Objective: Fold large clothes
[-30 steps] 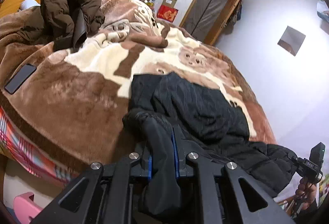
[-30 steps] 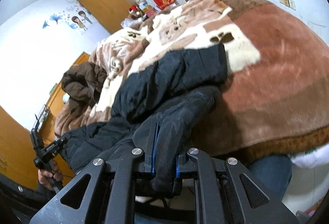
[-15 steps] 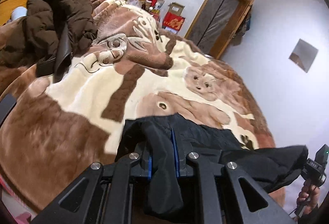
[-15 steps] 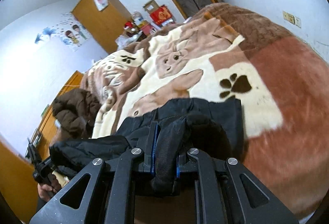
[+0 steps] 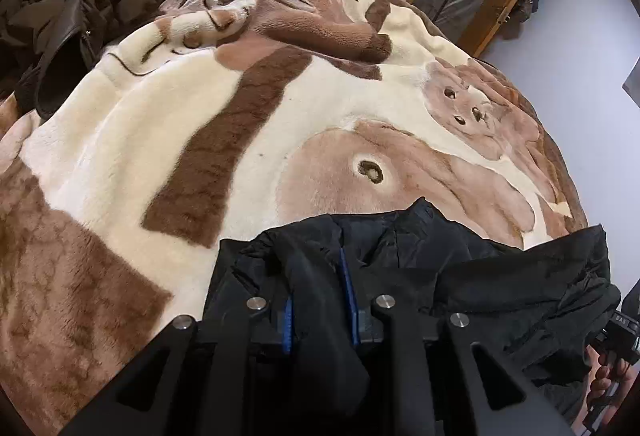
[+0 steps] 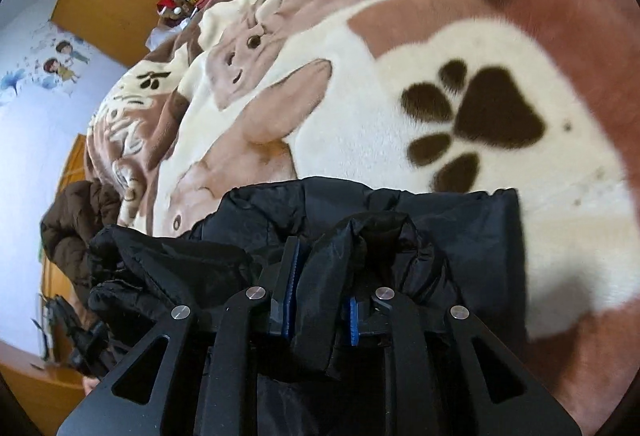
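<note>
Left wrist: black jacket (image 5: 460, 276) now carried further up blanket (image 5: 120, 156) — tools loosening.

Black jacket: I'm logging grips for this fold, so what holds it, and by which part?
Both: the left gripper and the right gripper each have a bunched fold of the black jacket between their just-widening fingers.

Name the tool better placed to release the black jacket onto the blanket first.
Probably right. The left tool and right tool have just been opening, black jacket between their jaws, but the right one's hem lies flat on the blanket.
</note>
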Demonstrator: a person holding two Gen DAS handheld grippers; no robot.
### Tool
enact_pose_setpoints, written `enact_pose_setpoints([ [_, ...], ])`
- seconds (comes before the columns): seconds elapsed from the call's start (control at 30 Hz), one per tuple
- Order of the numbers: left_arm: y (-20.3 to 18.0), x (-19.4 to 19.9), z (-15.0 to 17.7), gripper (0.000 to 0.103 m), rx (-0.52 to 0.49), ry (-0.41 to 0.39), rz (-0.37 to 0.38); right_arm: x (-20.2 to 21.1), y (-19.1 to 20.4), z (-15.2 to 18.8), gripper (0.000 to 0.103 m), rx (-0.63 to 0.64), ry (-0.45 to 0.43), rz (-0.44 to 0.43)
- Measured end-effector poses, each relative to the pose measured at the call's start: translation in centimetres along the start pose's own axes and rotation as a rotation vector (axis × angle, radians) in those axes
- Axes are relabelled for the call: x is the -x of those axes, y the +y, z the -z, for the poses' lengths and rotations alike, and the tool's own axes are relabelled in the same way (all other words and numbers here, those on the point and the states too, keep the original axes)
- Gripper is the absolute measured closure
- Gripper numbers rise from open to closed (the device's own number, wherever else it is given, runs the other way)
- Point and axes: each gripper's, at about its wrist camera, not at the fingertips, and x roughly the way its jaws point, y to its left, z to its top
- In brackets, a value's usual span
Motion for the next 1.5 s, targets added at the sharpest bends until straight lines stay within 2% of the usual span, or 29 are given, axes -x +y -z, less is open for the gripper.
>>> enact_pose_setpoints([
  [0.13, -0.1, 1.1, -0.7, 0.075, 0.006, 0.012, 0.021, 1.6, -0.2, -0.2, 0.078, -0.015, 0.009, -0.044],
  [0.2, 0.0, 2.5, -1.3, 0.066, 0.021, 0.003, 0.052, 3.4, 0.2, -0.6, 0.069, -0.017, -0.008, -0.083],
  [0.23, 0.1, 3.4, -1.7, 0.055, 0.030, -0.013, 0.074, 3.9, 0.5, -0.8, 0.066, -0.021, -0.016, -0.103],
  [0.27, 0.0, 4.4, -2.1, 0.045, 0.036, -0.033, 0.096, 4.9, 0.7, -1.0, 0.056, -0.026, -0.029, -0.133],
  [0.3, -0.1, 5.2, -2.4, 0.042, 0.038, -0.053, 0.107, 5.7, 1.1, -1.2, 0.044, -0.028, -0.050, -0.151],
  [0.37, -0.5, 7.0, -3.0, 0.027, 0.030, -0.105, 0.093, 7.4, 1.6, -1.6, 0.038, -0.026, -0.105, -0.148],
  [0.43, -0.8, 8.9, -3.5, 0.019, 0.012, -0.186, 0.040, 8.9, 2.2, -1.8, 0.038, -0.009, -0.160, -0.098],
  [0.53, -1.4, 10.6, -3.6, 0.019, 0.006, -0.226, 0.077, 11.0, 4.2, -0.9, 0.038, 0.066, -0.251, -0.050],
  [0.6, -2.6, 11.0, -2.4, 0.019, -0.048, -0.226, 0.104, 11.2, 5.8, 0.7, 0.038, 0.151, -0.265, -0.046],
  [0.67, -4.0, 10.4, -0.5, 0.019, -0.105, -0.195, 0.155, 9.8, 7.1, 2.4, 0.038, 0.230, -0.249, -0.025],
  [0.77, -6.4, 7.3, 2.9, 0.019, -0.192, -0.098, 0.187, 5.8, 7.6, 5.2, 0.038, 0.322, -0.160, 0.026],
  [0.87, -7.7, 3.0, 5.2, 0.019, -0.241, -0.005, 0.155, 1.9, 6.8, 6.7, 0.038, 0.387, -0.107, 0.123],
  [0.9, -7.9, 1.9, 5.6, 0.019, -0.257, -0.007, 0.135, 0.8, 6.5, 6.7, 0.038, 0.415, -0.114, 0.170],
  [1.03, -8.2, -0.4, 5.0, 0.019, -0.276, -0.038, 0.100, -1.1, 5.1, 5.7, 0.038, 0.422, -0.123, 0.232],
  [1.17, -8.9, 0.8, 4.1, 0.019, -0.277, -0.010, 0.088, -0.3, 5.7, 5.1, 0.038, 0.408, -0.107, 0.270],
  [1.23, -8.9, 2.5, 3.6, 0.019, -0.279, -0.047, 0.120, 1.2, 7.0, 5.2, 0.038, 0.428, -0.153, 0.232],
  [1.27, -9.0, 3.0, 3.1, 0.019, -0.295, -0.069, 0.108, 1.7, 7.8, 5.3, 0.038, 0.445, -0.168, 0.212],
  [1.37, -9.4, 1.9, 1.2, 0.019, -0.362, -0.112, 0.016, 0.5, 9.4, 4.3, 0.038, 0.476, -0.151, 0.215],
  [1.43, -8.5, -0.6, -0.1, 0.019, -0.356, -0.070, -0.051, -1.7, 9.2, 3.3, 0.038, 0.484, -0.121, 0.264],
  [1.5, -7.3, -2.9, -0.8, 0.019, -0.344, -0.039, -0.087, -4.1, 8.2, 2.4, 0.038, 0.483, -0.072, 0.308],
])
